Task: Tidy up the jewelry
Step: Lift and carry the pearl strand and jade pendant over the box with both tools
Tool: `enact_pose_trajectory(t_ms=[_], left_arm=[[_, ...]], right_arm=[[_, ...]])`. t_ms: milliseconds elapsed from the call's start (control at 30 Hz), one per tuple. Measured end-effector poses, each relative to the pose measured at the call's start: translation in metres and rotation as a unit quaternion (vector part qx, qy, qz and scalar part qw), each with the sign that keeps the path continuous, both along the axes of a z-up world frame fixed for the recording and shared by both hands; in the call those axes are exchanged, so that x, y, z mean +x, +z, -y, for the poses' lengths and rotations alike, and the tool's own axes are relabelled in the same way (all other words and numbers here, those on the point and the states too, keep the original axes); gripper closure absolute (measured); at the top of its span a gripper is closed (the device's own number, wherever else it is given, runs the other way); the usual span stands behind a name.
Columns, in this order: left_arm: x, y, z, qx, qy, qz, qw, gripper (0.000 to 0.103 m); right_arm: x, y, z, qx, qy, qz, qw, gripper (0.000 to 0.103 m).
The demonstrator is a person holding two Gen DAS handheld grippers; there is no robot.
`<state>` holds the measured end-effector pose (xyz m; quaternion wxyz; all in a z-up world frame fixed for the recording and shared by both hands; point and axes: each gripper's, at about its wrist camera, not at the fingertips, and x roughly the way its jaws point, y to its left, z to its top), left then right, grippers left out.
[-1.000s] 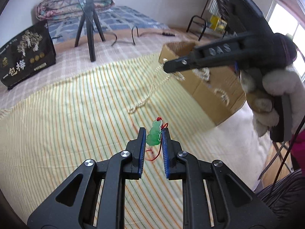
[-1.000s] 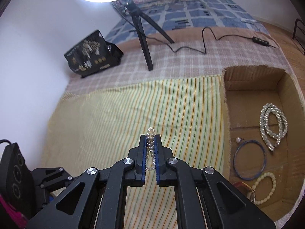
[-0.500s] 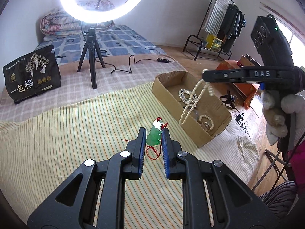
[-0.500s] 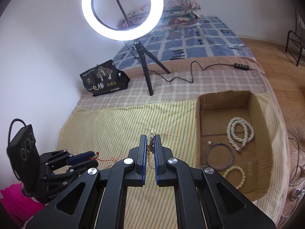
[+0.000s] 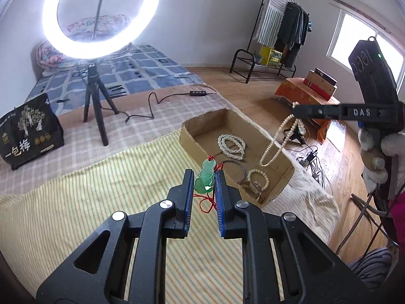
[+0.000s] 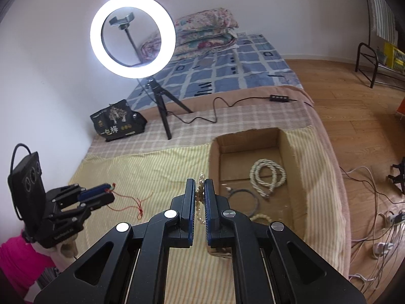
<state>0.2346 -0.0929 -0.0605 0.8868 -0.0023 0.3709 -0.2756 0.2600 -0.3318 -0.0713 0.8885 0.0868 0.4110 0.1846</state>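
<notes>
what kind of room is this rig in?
Most likely a bedroom at home, set up for filming: a bed with folded quilts, a clothes rack by the wall, and a ring light on a tripod.

box (image 5: 192,136): matt cardboard | pendant (image 5: 205,178): glossy green | cloth (image 5: 76,202): woven stripes

Ring light (image 5: 101,17) glare, bright daylight, fisheye-warped edges.
</notes>
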Motion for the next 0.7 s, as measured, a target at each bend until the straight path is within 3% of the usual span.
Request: enact_pose_trajectory(t_ms=[333, 700], left_arm=[[0.044, 0.004, 0.045, 0.0, -0.003, 0.014, 0.9999, 0.088], [0.093, -0.012, 0.089, 0.014, 0.0, 0.005, 0.9999, 0.088]], right_arm=[[-0.006, -0.007, 0.042, -0.013, -0.028, -0.004, 1.0, 0.098], [-0.001, -0.027, 0.063, -0.033, -0.035, -0.023, 0.999, 0.101]])
